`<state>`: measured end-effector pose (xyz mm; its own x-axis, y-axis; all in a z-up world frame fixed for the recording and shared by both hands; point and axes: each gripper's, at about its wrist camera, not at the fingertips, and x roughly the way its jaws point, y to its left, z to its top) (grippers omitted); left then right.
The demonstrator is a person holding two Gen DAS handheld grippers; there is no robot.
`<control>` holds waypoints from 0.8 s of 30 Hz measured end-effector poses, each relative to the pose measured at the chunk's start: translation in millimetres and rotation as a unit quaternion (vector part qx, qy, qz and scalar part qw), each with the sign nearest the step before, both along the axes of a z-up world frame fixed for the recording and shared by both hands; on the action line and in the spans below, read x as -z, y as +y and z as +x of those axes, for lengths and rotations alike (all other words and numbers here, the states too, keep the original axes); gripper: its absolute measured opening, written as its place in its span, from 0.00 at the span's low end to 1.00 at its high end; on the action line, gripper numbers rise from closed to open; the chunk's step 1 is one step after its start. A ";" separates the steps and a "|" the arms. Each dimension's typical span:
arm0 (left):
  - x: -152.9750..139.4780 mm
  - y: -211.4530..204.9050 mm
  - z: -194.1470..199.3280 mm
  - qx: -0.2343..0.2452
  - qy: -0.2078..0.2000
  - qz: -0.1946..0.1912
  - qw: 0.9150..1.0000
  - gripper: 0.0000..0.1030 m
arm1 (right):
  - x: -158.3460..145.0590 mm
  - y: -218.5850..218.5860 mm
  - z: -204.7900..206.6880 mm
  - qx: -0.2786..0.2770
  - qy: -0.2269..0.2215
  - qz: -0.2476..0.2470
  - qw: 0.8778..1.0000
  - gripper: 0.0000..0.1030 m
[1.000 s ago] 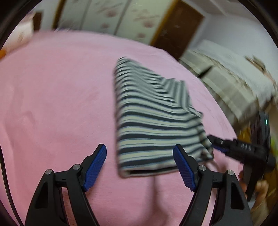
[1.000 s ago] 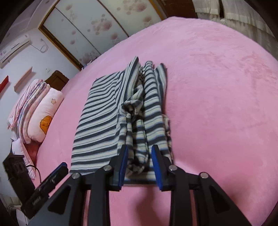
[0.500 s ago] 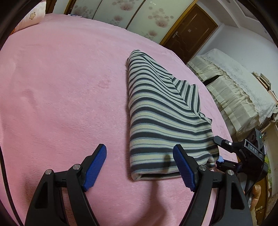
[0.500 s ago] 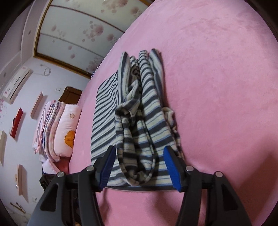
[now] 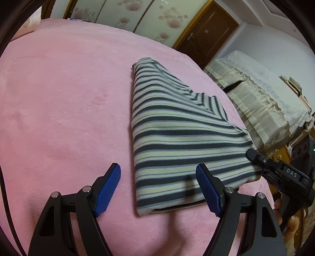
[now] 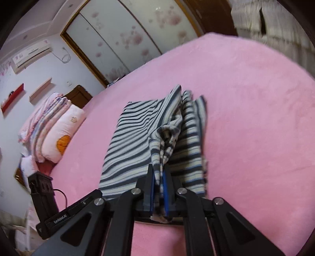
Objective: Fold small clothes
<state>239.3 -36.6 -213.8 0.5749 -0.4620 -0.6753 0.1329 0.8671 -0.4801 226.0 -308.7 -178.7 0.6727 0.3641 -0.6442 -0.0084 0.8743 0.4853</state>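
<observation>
garment: soft striped knit top, dark navy and cream bands point(image 5: 183, 141), lying partly folded on the fuzzy pink blanket point(image 5: 65, 110) covering the bed

right gripper point(image 6: 159, 194): jaws have just been closing, and they're pinched tight on a bunched-up near edge of the top, fabric sandwiched between the blue pads and tenting up a bit

left gripper point(image 5: 158, 189): fingers spread wide, nothing in them, hovering just off the near left corner

the bit that matters: long axis of the top runs away from both grippers toward the far wardrobe doors point(image 5: 122, 17). Near hem sits right in front of the left fingers, so that hand is the closer one for the free corner

my guess: left needs to close on that corner before the fold goes forward
</observation>
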 end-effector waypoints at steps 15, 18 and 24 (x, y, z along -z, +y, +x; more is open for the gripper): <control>13.5 2.3 -1.7 0.020 0.012 -0.007 1.000 0.75 | -4.1 -25.8 57.6 0.032 0.032 0.013 0.999 0.39; 15.4 4.1 -2.5 0.020 0.010 -0.016 1.000 0.75 | -1.8 -27.4 96.5 0.024 0.034 0.014 0.999 0.39; 18.7 5.7 -1.4 0.021 0.007 -0.025 0.999 0.75 | 23.4 -26.0 158.4 0.013 0.072 -0.010 0.997 0.30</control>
<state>237.9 -30.9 -232.5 0.5448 -0.5192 -0.6585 0.1621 0.8357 -0.5248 384.5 -334.7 -202.1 0.5816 0.3332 -0.7421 0.0831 0.8831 0.4617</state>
